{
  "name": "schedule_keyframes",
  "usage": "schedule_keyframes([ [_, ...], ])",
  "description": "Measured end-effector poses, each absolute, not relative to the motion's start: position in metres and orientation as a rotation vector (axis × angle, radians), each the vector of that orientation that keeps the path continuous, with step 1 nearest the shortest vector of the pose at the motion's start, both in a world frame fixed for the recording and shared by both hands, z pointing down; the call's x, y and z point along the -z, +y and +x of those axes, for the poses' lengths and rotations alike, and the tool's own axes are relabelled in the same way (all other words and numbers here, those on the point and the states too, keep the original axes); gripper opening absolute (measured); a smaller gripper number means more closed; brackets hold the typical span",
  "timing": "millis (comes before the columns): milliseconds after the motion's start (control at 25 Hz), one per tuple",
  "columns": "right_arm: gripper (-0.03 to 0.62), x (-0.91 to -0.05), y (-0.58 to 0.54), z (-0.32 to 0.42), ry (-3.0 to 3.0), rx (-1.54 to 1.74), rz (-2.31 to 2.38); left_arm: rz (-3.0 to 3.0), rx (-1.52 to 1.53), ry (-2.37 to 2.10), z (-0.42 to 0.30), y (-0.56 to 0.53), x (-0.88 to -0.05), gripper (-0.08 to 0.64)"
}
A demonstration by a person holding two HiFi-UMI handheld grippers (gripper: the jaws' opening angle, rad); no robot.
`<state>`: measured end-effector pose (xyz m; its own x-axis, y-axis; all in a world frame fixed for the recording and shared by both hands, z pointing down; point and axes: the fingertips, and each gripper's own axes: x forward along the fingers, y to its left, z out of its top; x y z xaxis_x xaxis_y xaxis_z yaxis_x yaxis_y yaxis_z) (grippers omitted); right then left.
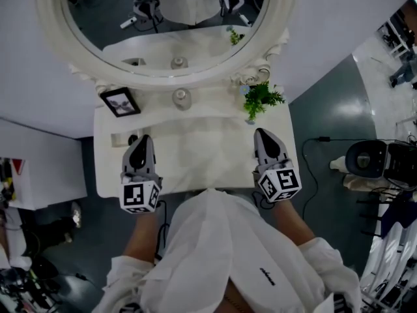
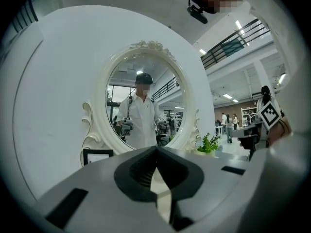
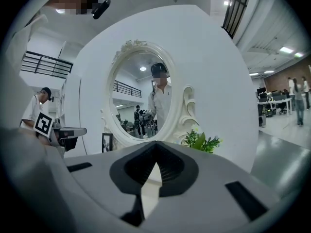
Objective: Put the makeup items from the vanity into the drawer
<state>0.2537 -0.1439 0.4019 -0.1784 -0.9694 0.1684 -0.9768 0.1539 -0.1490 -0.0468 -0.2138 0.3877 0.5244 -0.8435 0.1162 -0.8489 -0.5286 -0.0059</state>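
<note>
- The left gripper (image 1: 142,140) hangs over the lower left of the white vanity (image 1: 195,168). In its own view its jaws are pressed together at the tips, with nothing between them.
- The right gripper (image 1: 262,134) sits at centre right of the head view, over the vanity's right side. Its jaws also meet at the tips and hold nothing.
- The two grippers are well apart, and both point toward the oval mirror (image 1: 169,18) that fills the top of the frame.
- A small round jar (image 1: 182,98) stands at the foot of the mirror, above and between the grippers. It may be one of the makeup items, but it is too small to be sure.
- A small dark thing (image 1: 132,138) lies just beside the left gripper's tip; I cannot tell what it is.
- A black picture frame (image 1: 120,102) leans at the vanity's upper left corner.
- A green plant (image 1: 262,98) stands at the upper right, near the right gripper's tip.
</note>
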Motion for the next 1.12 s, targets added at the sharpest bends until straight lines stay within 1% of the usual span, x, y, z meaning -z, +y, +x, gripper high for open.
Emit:
schedule_keyframes([
  [760,0.017,-0.398,-0.145,0.255,-2.368,-0.337,1.986,2.711,-0.114,-1.459,-0.027,-0.211,-0.384,0.028],
  [1120,0.017,-0.402,-0.150,0.253,-2.374,-0.377,1.989,2.687,-0.148,-1.461,-0.029,-0.216,-0.394,0.028],
])
